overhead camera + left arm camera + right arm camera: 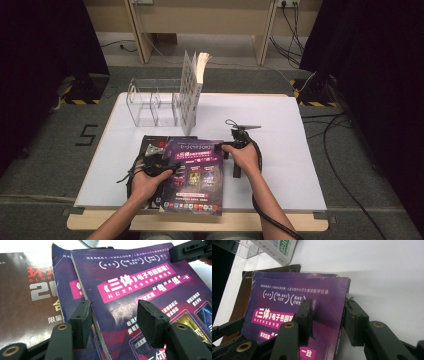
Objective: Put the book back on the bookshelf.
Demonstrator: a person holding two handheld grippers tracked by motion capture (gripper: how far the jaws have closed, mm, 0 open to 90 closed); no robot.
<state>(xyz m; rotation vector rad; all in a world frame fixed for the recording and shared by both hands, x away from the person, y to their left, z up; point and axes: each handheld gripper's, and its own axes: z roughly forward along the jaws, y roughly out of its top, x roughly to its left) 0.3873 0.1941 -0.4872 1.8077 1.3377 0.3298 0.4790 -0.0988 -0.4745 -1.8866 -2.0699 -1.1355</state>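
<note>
Left gripper [172, 165] and right gripper [225, 146]: we are straddling opposite edges of the top purple magazine [197, 170], jaws spread, nothing pinched.

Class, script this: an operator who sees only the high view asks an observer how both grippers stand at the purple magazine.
Operator: Is the left gripper shut on it?
Observer: No, the left gripper is open, jaws either side of one edge of the purple magazine.
Operator: And the right one?
Observer: The right gripper is open too, astride the opposite edge.
Operator: One purple copy?
Observer: Two; a second purple magazine lies underneath.
</note>
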